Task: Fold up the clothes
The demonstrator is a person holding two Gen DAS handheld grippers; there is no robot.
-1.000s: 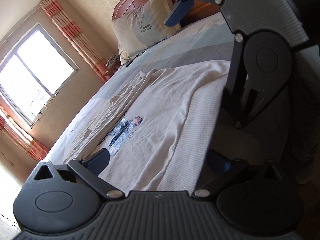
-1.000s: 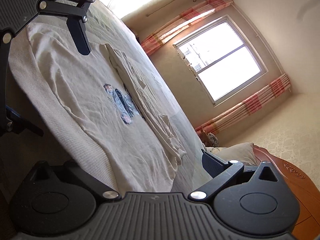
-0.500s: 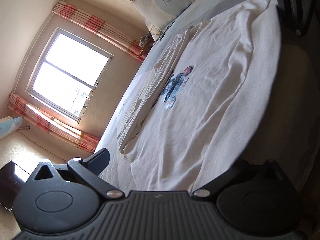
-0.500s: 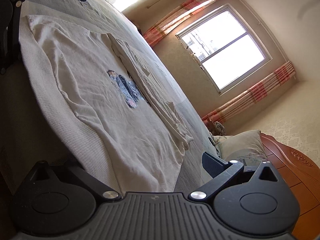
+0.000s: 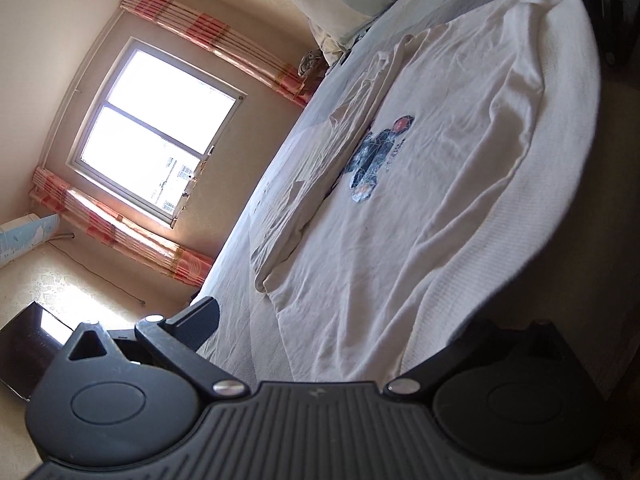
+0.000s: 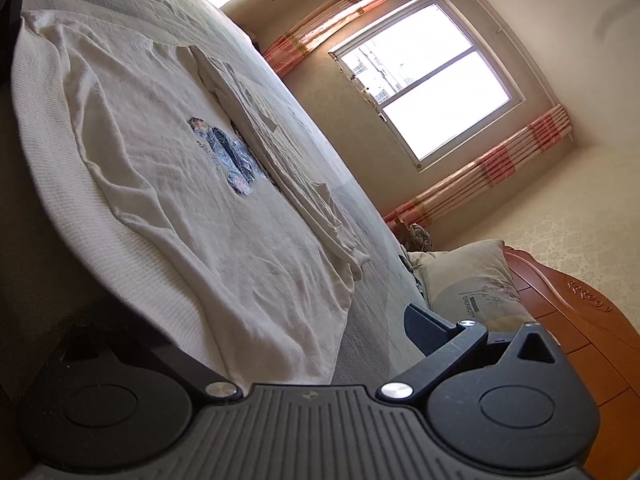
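Note:
A white T-shirt [image 5: 420, 208] with a blue graphic [image 5: 376, 160] lies flat on the bed, its far side folded over in a long strip [image 5: 320, 168]. My left gripper [image 5: 340, 332] is open at the shirt's near end, one pad [image 5: 206, 316] over the grey sheet, the other finger in shadow at the bed's side. In the right wrist view the same T-shirt [image 6: 180, 184] runs away from my open right gripper [image 6: 280, 336], whose pad [image 6: 424, 326] sits near the pillow. Neither holds cloth.
The bed has a white waffle cover [image 5: 500, 256] hanging over its near side. A pillow [image 6: 472, 284] leans on the wooden headboard [image 6: 568, 320]. A window [image 5: 156, 128] with striped curtains is beyond. A dark object [image 5: 24, 344] stands at the left.
Both grippers have drawn apart toward opposite ends of the shirt. The right gripper has slid almost out of the left wrist view. The shirt itself has not moved.

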